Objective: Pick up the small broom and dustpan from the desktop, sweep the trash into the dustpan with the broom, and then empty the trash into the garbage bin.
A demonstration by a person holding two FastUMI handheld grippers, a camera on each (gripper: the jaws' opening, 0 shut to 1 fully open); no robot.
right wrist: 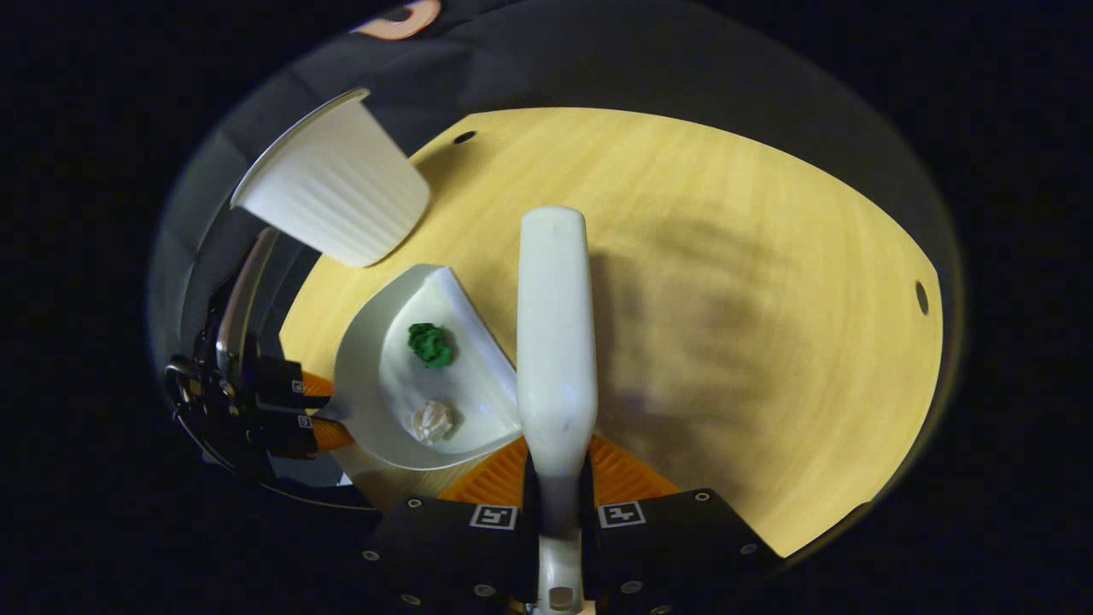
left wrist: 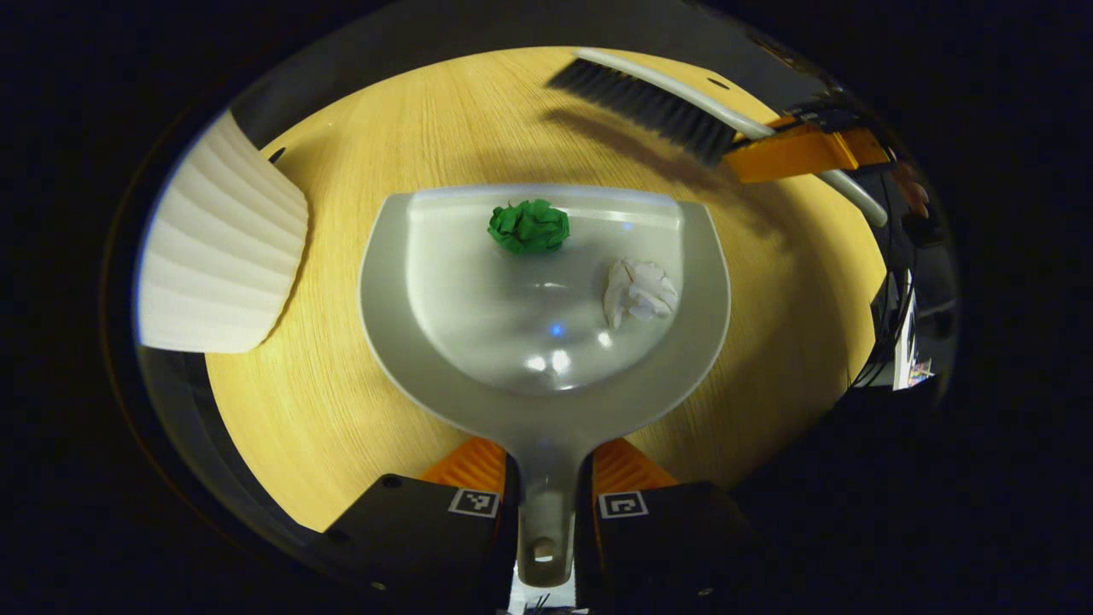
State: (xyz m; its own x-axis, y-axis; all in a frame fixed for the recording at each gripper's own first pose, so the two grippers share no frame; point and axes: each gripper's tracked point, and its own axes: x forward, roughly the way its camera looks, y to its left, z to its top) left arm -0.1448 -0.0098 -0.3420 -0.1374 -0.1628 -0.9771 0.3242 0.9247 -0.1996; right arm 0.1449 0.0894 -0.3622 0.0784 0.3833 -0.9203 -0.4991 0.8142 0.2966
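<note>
A grey dustpan [left wrist: 478,359] lies on the round wooden table, and my left gripper [left wrist: 546,504] is shut on its handle. Inside the pan rest a green paper ball [left wrist: 528,226] and a white paper ball [left wrist: 639,290]. The small broom [left wrist: 657,107], white with black bristles, hangs above the table beyond the pan. It sits in the orange fingers of my right gripper [left wrist: 798,152]. In the right gripper view, my right gripper [right wrist: 557,500] is shut on the broom handle [right wrist: 555,342]. The dustpan [right wrist: 376,384] lies to its left with the green ball [right wrist: 429,344] and white ball [right wrist: 431,420] in it, held by my left gripper [right wrist: 316,410].
A white ribbed garbage bin [left wrist: 218,256] stands at the table's left edge, beside the dustpan; it appears as a white cup shape [right wrist: 337,192] in the right gripper view. The wooden tabletop [right wrist: 751,325] spreads out to the right of the broom.
</note>
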